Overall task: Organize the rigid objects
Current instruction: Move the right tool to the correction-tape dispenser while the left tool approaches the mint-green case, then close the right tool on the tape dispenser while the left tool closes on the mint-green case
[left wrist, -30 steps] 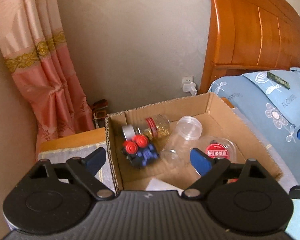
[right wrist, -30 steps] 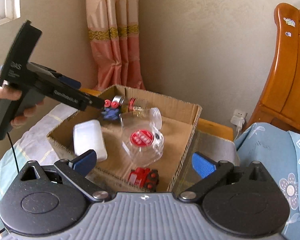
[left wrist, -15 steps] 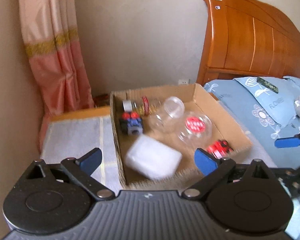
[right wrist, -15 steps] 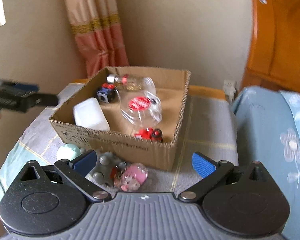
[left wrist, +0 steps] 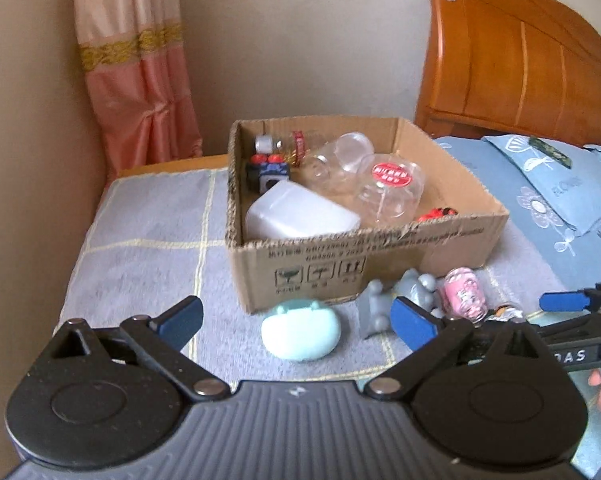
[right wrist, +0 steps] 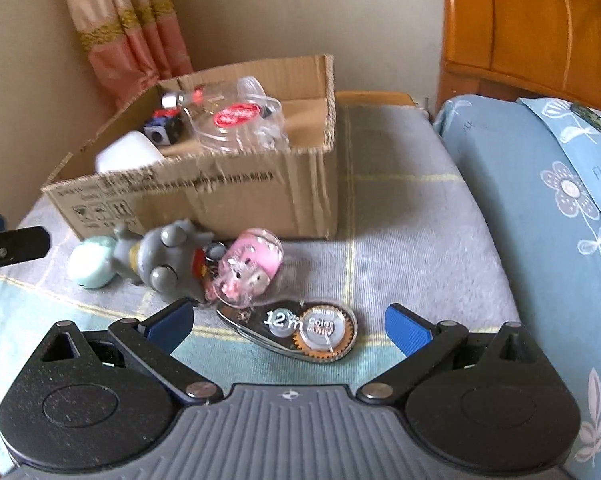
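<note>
A cardboard box (left wrist: 380, 256) (right wrist: 228, 196) stands on a grey cloth and holds a white case (left wrist: 300, 216), clear jars (left wrist: 388, 188), a blue toy block (left wrist: 266, 174) and a red toy car (left wrist: 436, 213). In front of it lie a mint case (left wrist: 300, 334) (right wrist: 90, 266), a grey toy figure (left wrist: 396, 296) (right wrist: 160, 256), a pink capsule toy (left wrist: 462, 294) (right wrist: 246, 266) and a correction tape (right wrist: 304, 326). My left gripper (left wrist: 296, 320) is open and empty above the mint case. My right gripper (right wrist: 288, 324) is open and empty over the correction tape.
The cloth (left wrist: 148, 248) covers a low table beside a wall and a pink curtain (left wrist: 136, 80). A bed with a blue floral pillow (right wrist: 548, 200) and a wooden headboard (left wrist: 516, 52) stands at the right.
Both grippers have pulled back from the box and lowered. The loose items in front of the box have come into view and now lie close to the fingers.
</note>
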A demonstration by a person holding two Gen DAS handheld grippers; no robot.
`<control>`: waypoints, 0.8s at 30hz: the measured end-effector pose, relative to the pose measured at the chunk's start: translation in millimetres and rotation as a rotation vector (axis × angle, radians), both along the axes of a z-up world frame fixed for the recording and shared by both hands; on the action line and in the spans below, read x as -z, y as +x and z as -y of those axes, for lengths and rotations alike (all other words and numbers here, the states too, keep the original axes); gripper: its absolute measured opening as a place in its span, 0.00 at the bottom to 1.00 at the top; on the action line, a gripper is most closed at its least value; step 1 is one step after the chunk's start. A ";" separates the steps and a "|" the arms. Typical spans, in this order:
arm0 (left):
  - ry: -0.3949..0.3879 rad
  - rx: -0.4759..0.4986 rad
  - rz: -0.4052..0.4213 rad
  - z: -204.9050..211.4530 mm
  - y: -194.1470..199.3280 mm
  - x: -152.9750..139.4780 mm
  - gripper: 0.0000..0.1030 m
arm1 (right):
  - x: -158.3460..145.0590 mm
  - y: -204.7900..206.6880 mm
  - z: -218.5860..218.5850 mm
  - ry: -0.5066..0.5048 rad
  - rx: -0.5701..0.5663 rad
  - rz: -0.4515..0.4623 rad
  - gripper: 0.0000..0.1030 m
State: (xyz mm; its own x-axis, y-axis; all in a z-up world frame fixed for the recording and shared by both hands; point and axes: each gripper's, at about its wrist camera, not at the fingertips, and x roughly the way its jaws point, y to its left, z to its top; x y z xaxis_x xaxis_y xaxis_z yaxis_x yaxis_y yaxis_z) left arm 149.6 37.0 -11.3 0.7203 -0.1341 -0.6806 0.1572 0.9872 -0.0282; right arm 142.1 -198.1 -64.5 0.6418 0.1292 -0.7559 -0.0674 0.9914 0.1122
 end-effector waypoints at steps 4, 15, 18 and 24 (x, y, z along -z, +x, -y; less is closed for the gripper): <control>-0.029 -0.016 -0.018 -1.0 -1.1 10.2 0.97 | 12.1 0.6 -8.4 -0.017 0.033 0.004 1.00; -0.011 -0.025 -0.068 7.4 5.2 34.6 0.97 | 23.7 4.8 -7.6 -0.084 0.051 0.025 1.00; 0.009 -0.027 -0.085 11.6 9.7 42.5 0.97 | 24.6 3.1 1.0 -0.110 0.063 0.023 1.00; 0.030 -0.053 -0.126 13.0 17.4 59.9 0.97 | 26.6 0.4 3.5 -0.125 0.060 0.033 1.00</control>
State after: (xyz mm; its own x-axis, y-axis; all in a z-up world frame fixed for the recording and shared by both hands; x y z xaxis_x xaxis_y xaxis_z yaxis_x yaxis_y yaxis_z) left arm 167.0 24.0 -71.2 0.6340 -0.0763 -0.7695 0.1015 0.9947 -0.0150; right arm 142.5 -201.6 -91.1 0.6705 -0.0035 -0.7419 -0.0095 0.9999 -0.0133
